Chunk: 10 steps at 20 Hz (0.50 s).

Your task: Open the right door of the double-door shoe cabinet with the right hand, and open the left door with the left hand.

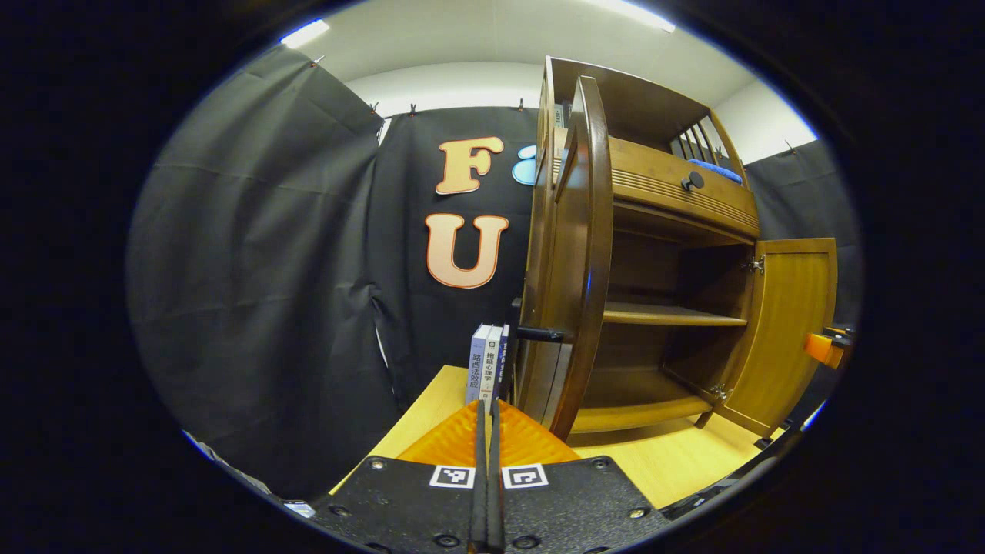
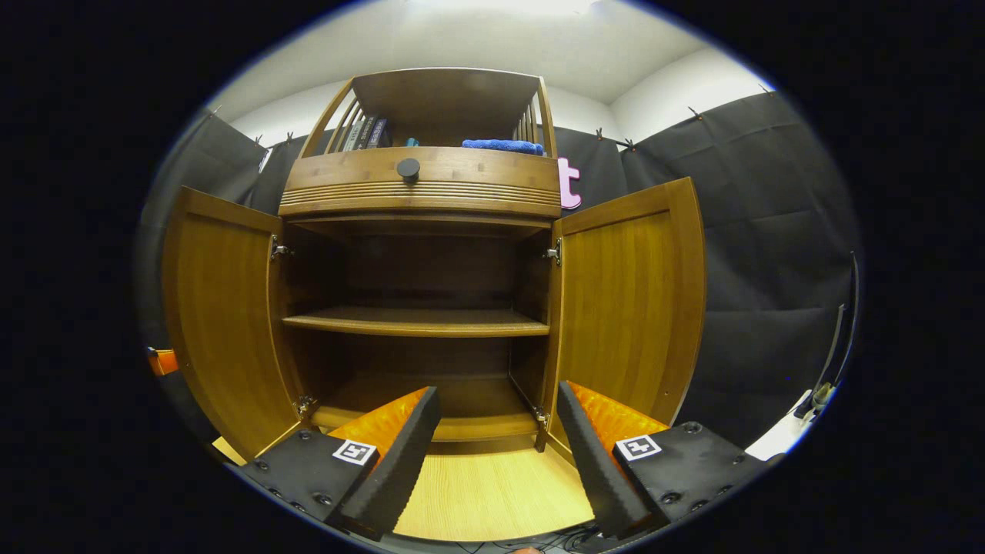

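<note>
With both doors swung wide, the cabinet stands on a pale wood table, its inside bare to the right gripper view. Left door hangs out from its hinges on the cabinet's left side; right door hangs out on the cabinet's right side. Between them a single shelf crosses the cabinet's middle. Above the opening sits a drawer front with a dark round knob. On top of the cabinet: a blue cloth toward its right rail, books toward its left rail.

Right gripper sits in front of the cabinet's opening, jaws spread wide apart, nothing between them, clear of both doors. Fingers black-padded with orange backs.

Left gripper view looks along the cabinet's left side. The left door shows edge-on, its dark handle sticking out from the outer face. Left gripper is near that door's lower edge but apart from it and from the handle; jaws clenched tight together, gripping nothing. Three books stand upright on the table beside the cabinet's left wall, just beyond the fingertips. The right door shows open at the cabinet's far side, with an orange part of the other gripper just past its edge.
</note>
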Each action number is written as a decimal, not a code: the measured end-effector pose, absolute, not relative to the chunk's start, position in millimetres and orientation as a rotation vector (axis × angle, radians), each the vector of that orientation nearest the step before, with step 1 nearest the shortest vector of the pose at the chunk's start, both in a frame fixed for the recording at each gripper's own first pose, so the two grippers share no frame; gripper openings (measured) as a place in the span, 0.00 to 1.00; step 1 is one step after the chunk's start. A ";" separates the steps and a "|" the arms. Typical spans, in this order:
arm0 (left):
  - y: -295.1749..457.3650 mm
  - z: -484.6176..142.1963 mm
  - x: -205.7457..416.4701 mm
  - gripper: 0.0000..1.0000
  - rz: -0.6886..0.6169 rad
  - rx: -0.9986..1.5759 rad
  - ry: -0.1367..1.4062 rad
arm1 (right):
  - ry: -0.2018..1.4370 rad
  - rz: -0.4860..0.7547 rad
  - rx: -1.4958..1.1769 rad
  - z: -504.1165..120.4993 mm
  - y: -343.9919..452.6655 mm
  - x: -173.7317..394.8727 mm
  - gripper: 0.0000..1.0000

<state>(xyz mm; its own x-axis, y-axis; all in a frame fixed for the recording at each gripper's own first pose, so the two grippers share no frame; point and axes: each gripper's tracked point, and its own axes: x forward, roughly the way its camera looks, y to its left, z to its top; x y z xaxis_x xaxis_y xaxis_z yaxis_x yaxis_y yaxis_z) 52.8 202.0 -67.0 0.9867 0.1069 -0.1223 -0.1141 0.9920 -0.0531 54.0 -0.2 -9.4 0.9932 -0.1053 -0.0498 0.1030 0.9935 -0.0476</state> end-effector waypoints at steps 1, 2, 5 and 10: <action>200.6 -66.4 50.0 0.04 0.109 -0.066 0.122 | 0.052 -0.105 -0.045 -8.9 0.7 55.1 0.98; 199.6 -64.1 47.2 0.00 0.107 -0.077 0.127 | 0.053 -0.101 -0.047 -8.6 2.4 56.4 1.00; 202.7 -55.5 38.8 0.00 0.121 -0.109 0.140 | 0.066 -0.092 -0.037 -8.9 8.5 60.7 0.94; 205.1 -28.5 29.7 0.00 0.160 -0.107 0.110 | 0.078 -0.090 -0.031 -5.9 12.7 59.3 0.98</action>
<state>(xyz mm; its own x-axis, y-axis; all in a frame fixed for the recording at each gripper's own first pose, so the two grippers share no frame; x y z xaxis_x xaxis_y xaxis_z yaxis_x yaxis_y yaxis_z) 29.7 205.1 -28.5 0.9813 0.1524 -0.1177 -0.1642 0.9816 -0.0977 59.3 12.7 -5.9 0.9929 -0.0914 -0.0761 0.0890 0.9954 -0.0344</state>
